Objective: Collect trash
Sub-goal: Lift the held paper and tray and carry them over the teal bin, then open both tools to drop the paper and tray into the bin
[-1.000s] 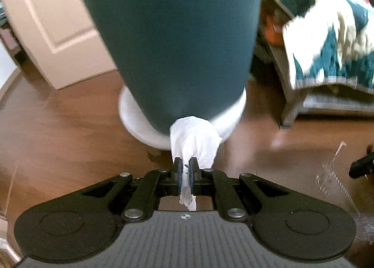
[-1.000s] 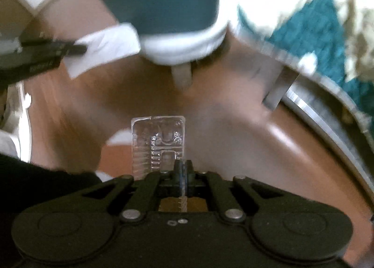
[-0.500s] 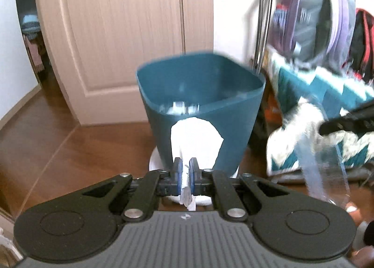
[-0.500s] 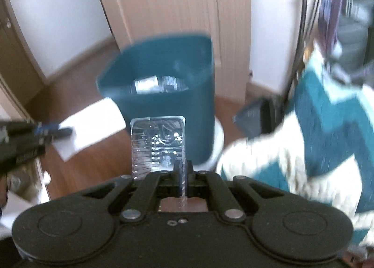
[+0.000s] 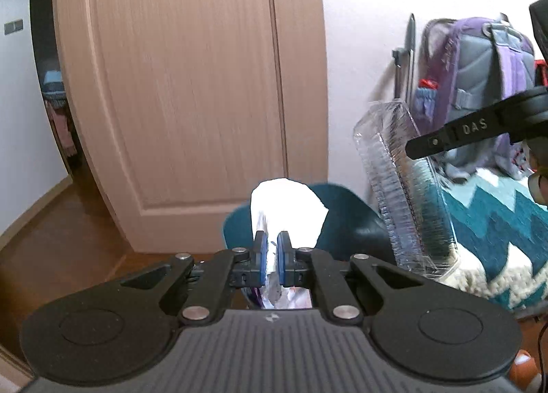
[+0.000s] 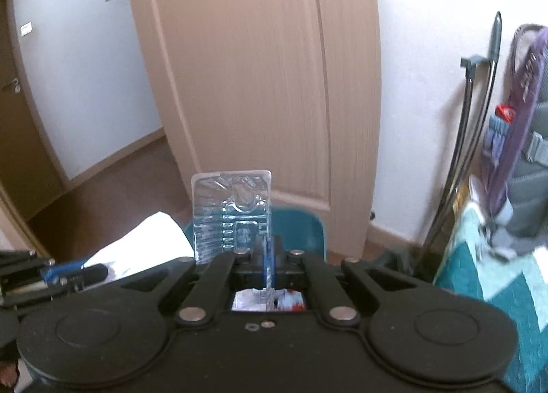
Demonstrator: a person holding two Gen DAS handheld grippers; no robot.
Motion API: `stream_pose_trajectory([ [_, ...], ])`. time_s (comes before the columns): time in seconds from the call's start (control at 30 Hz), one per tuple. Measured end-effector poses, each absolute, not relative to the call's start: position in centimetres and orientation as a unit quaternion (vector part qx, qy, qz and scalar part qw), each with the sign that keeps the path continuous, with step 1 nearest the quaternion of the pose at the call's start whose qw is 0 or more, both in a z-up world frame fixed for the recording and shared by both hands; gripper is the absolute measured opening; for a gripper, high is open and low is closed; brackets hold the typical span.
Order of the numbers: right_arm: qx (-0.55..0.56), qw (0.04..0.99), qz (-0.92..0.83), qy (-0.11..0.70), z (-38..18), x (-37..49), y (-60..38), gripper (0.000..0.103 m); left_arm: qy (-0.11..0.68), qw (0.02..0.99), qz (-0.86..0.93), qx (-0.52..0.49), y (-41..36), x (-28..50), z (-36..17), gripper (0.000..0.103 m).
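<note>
Left gripper (image 5: 270, 252) jaws pinch a white tissue (image 5: 286, 201); right gripper (image 6: 265, 256) jaws pinch a clear plastic package (image 6: 231, 211). Both hang above the teal bin (image 6: 298, 225), not yet dropped.

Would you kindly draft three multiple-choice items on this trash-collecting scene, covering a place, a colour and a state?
1. Where is the backpack?
A. on the door
B. right of the door, by the quilt
C. in the bin

2. What colour is the bin?
A. teal
B. red
C. white

3. What does the right gripper hold?
A. nothing
B. a crumpled tissue
C. a clear plastic package

Answers:
1 B, backpack stands beside the quilt.
2 A, the bin rim is teal.
3 C, the right gripper is clamped on the clear plastic package.
</note>
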State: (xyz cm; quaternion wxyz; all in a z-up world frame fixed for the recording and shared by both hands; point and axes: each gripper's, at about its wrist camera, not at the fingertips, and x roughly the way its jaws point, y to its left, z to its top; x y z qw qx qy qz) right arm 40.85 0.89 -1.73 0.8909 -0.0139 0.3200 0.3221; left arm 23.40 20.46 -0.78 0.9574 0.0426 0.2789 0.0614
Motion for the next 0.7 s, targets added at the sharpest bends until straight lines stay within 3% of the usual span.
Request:
stream_pose_trajectory([
  [0.23, -0.014, 0.888, 0.314, 0.337, -4.4, 45.1, 3.4, 0.001, 0.3, 0.951, 0.063, 0.039, 21.1, 28.5, -2.6, 0.007],
  [0.7, -0.048, 0.855, 0.302, 0.418, -13.7, 48.6, 6.9, 0.001, 0.433, 0.9, 0.048, -0.03, 21.1, 36.1, -11.7, 0.007],
])
